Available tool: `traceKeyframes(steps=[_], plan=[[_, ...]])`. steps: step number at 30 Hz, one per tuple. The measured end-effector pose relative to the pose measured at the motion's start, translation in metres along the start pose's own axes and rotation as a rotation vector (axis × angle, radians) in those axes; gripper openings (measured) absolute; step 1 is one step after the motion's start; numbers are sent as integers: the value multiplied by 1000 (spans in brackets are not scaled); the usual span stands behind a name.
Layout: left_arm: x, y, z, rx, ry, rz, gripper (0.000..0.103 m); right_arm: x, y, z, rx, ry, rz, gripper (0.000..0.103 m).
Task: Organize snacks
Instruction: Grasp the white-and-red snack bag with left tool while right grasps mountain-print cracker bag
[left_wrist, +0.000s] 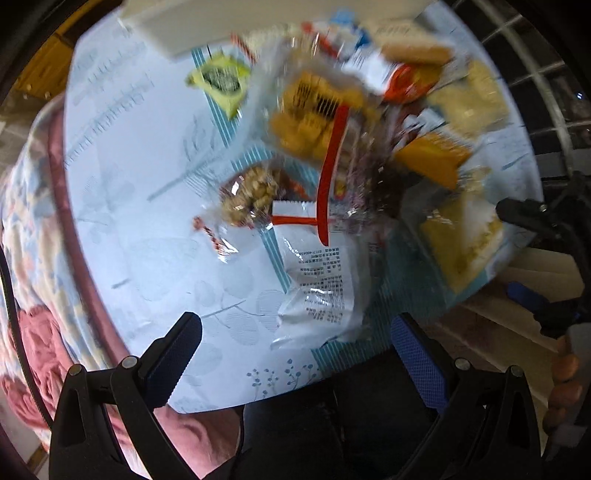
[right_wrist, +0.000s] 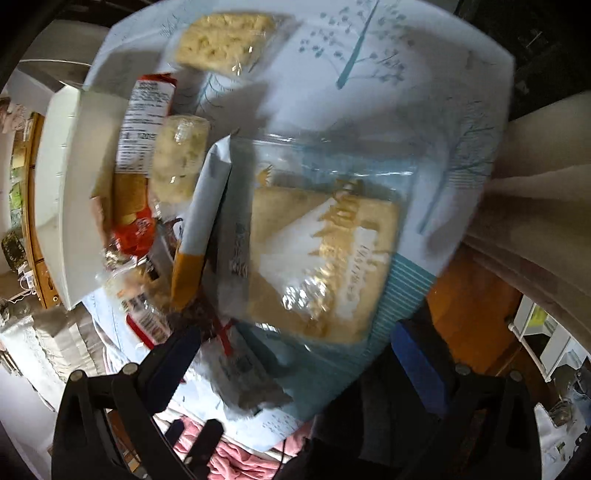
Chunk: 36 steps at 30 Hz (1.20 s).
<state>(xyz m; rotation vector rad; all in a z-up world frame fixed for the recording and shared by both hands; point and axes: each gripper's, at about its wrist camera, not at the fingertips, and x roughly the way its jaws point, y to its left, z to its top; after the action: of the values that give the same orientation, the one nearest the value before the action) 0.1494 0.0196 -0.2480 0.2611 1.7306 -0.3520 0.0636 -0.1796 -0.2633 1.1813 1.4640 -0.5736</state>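
Note:
A pile of snack packets lies on a round table with a pale blue cloth (left_wrist: 140, 229). In the left wrist view my left gripper (left_wrist: 295, 339) is open above the table's near edge, just short of a white printed packet (left_wrist: 321, 284). Behind it lie a clear bag of nuts (left_wrist: 251, 195), a bag of yellow puffs (left_wrist: 317, 118) and a yellow-green packet (left_wrist: 219, 79). In the right wrist view my right gripper (right_wrist: 295, 354) is open over a large clear pack of crackers (right_wrist: 325, 258). The right gripper also shows in the left wrist view (left_wrist: 535, 218).
A white tray or box (right_wrist: 70, 192) stands at the table's far side, also in the left wrist view (left_wrist: 177, 33). A red-orange packet (right_wrist: 140, 147) and pale cracker packs (right_wrist: 225, 40) lie near it. A pink floral cloth (left_wrist: 33, 280) hangs beside the table.

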Motion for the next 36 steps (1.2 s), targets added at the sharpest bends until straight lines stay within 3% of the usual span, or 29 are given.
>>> traceKeyframes(steps=[8, 19, 21, 28, 36], plan=[[56, -7, 23, -79, 176, -18, 102, 42, 7, 27, 25, 137, -139, 103], [86, -14, 46, -159, 257, -57, 88, 66, 25, 47, 69, 224, -239, 103], [89, -18, 47, -172, 272, -30, 88, 68, 25, 49, 75, 233, -246, 103], [89, -22, 64, -186, 282, -13, 87, 69, 25, 62, 77, 234, -249, 103], [84, -7, 59, -216, 233, -41, 71, 49, 27, 53, 71, 147, -218, 94]])
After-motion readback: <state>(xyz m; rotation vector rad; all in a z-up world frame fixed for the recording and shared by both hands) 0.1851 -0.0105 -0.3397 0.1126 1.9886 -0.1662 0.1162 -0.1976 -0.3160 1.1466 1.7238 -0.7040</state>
